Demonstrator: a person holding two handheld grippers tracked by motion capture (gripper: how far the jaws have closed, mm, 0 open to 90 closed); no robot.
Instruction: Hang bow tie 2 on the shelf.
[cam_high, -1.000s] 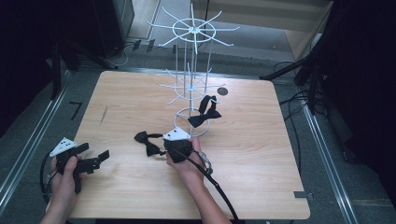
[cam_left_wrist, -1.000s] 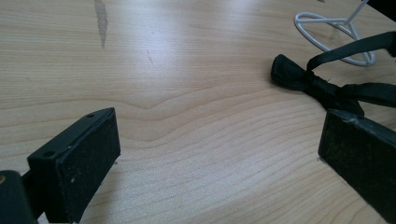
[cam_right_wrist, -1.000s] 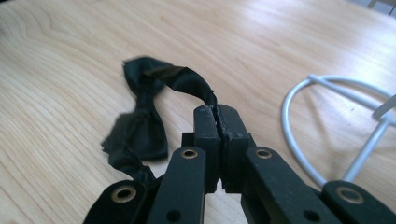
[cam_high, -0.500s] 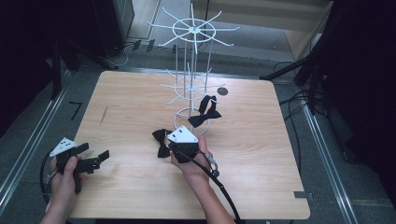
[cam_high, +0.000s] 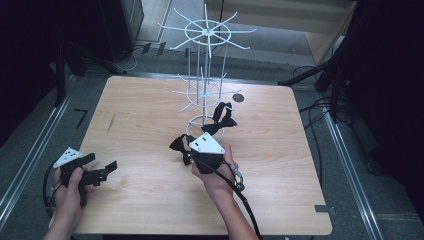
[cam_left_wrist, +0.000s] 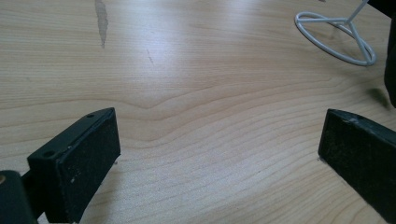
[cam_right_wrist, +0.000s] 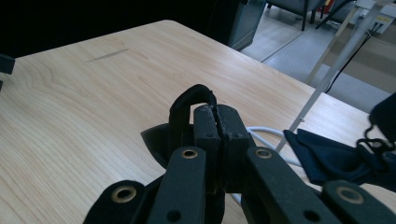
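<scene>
Right gripper (cam_right_wrist: 215, 122): jaws clamped on a black bow tie (cam_high: 178, 145) – lifted near the white rack (cam_high: 202, 75)
Left gripper (cam_left_wrist: 219, 154): jaws apart – over bare table (cam_left_wrist: 196, 93)
Second bow tie (cam_high: 220, 122): by the rack's base

The right gripper (cam_high: 192, 150) now sits nearer the white rack's base ring (cam_high: 196, 122) than a second ago. The black bow tie (cam_high: 179, 145) clamped in it is lifted off the counter (cam_high: 140, 115).

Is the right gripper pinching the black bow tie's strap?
Touching. In the right gripper view, the right gripper has its jaws pressed shut on the bow tie strap, which loops up beside them.
</scene>
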